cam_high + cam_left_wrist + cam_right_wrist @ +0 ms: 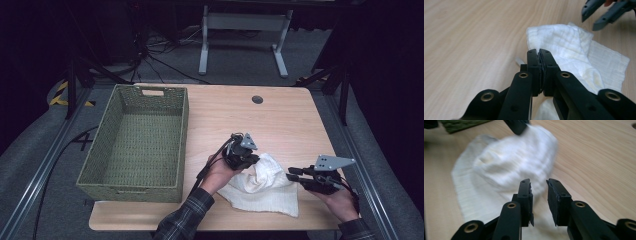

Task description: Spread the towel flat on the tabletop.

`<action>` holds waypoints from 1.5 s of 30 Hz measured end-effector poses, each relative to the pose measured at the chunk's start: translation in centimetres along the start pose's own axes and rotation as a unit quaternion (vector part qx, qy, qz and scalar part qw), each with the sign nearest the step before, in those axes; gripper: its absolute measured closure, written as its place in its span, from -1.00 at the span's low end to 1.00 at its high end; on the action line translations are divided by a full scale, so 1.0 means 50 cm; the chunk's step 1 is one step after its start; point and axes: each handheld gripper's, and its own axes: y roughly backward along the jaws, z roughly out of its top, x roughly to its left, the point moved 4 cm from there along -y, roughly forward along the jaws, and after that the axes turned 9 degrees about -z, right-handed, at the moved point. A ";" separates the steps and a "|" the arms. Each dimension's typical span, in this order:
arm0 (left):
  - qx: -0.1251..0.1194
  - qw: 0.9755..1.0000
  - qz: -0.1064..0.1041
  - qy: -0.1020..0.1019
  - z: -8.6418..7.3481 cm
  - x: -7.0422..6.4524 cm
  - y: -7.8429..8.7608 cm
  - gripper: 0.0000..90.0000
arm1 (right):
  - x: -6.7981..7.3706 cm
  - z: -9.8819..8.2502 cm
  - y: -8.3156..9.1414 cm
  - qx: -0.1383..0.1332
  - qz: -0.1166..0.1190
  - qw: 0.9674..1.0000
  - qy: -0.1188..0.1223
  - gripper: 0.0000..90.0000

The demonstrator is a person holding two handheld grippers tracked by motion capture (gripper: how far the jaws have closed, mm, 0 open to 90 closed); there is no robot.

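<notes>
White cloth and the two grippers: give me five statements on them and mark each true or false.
1. The white cloth lies on the table, outside the basket. True.
2. The left gripper has its jaws shut on a fold of the cloth. True.
3. The right gripper is clamped on the cloth. False: its jaws stand apart, with nothing pinched between them.
4. The basket holds a second cloth. False: nothing lies in it.
5. The basket stands to the right of the cloth in the high view. False: it stands to the left.
</notes>
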 end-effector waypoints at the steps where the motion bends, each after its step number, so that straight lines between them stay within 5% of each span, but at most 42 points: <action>1: 0.000 1.000 0.000 0.000 0.000 0.000 0.000 0.95 | 0.000 0.000 0.000 0.000 0.000 1.000 0.000 0.61; 5: -0.005 1.000 -0.011 0.004 -0.007 0.003 0.013 0.95 | -0.055 0.007 -0.031 0.010 -0.028 0.999 -0.030 0.55; 7: 0.005 1.000 -0.016 0.000 -0.012 -0.003 0.009 0.95 | -0.069 0.008 -0.048 0.019 -0.020 0.999 -0.040 0.50; 14: 0.042 0.999 -0.033 -0.001 -0.051 -0.035 -0.001 0.95 | -0.048 -0.007 -0.087 0.058 0.007 0.998 -0.012 0.41; 24: 0.079 0.996 -0.035 -0.003 -0.100 -0.072 -0.009 0.95 | -0.018 -0.001 -0.123 0.073 0.048 0.996 0.016 0.28; 30: 0.087 0.996 -0.034 0.001 -0.116 -0.075 -0.008 0.95 | 0.007 -0.008 -0.135 0.090 0.051 0.993 0.057 0.54; 34: 0.088 0.996 -0.033 0.002 -0.119 -0.074 -0.005 0.95 | 0.008 -0.007 -0.135 0.096 0.049 0.993 0.057 0.71; 40: 0.098 0.995 -0.036 -0.002 -0.124 -0.072 -0.011 0.95 | -0.016 0.025 -0.131 0.056 0.034 0.998 0.026 0.59; 45: 0.103 0.994 -0.036 0.001 -0.127 -0.073 -0.016 0.95 | -0.012 0.059 -0.169 0.045 0.054 0.997 0.013 0.49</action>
